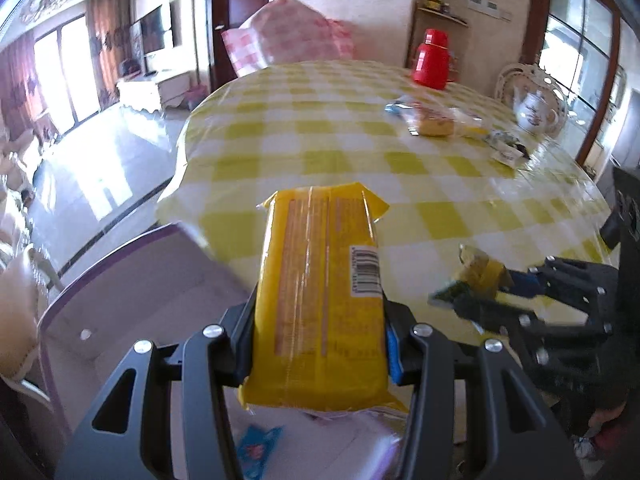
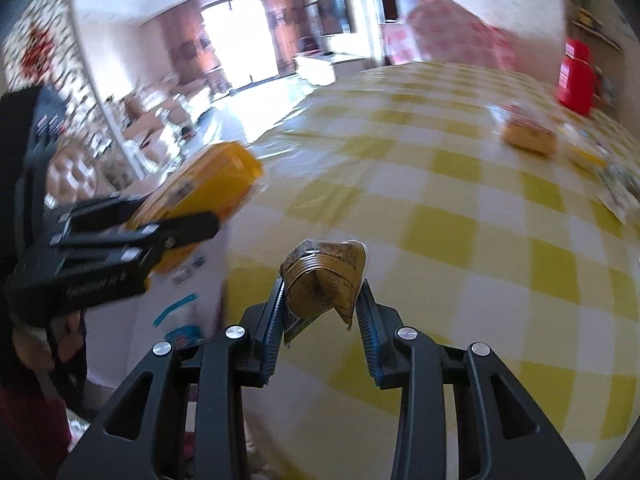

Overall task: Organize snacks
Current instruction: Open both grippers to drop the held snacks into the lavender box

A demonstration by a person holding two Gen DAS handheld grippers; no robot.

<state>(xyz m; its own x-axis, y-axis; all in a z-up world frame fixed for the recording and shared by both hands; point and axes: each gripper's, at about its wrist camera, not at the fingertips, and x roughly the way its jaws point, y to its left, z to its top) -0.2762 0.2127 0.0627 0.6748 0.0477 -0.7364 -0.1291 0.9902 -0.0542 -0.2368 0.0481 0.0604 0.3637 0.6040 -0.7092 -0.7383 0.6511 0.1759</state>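
Observation:
My left gripper (image 1: 320, 320) is shut on a long yellow snack packet (image 1: 320, 280) with a barcode on its side, held above the near edge of the yellow-checked table (image 1: 340, 128). A white box with a purple rim (image 1: 132, 292) lies just below and to its left. My right gripper (image 2: 322, 300) is shut on a small crumpled gold-and-yellow snack wrapper (image 2: 324, 276) over the table. Each gripper also shows in the other's view: the right gripper (image 1: 472, 292) with the gold wrapper (image 1: 480, 268) at lower right, the left gripper (image 2: 168, 232) with the yellow packet (image 2: 212, 184) at left.
Far across the table lie a clear-wrapped yellow snack (image 1: 434, 124), (image 2: 528, 136) and some small dark packets (image 1: 506, 146). A red flask (image 1: 432, 60) and a white teapot (image 1: 534, 110) stand at the back. A pink checked cushion (image 1: 288, 32) sits behind the table. A blue sachet (image 1: 256, 448) lies in the box.

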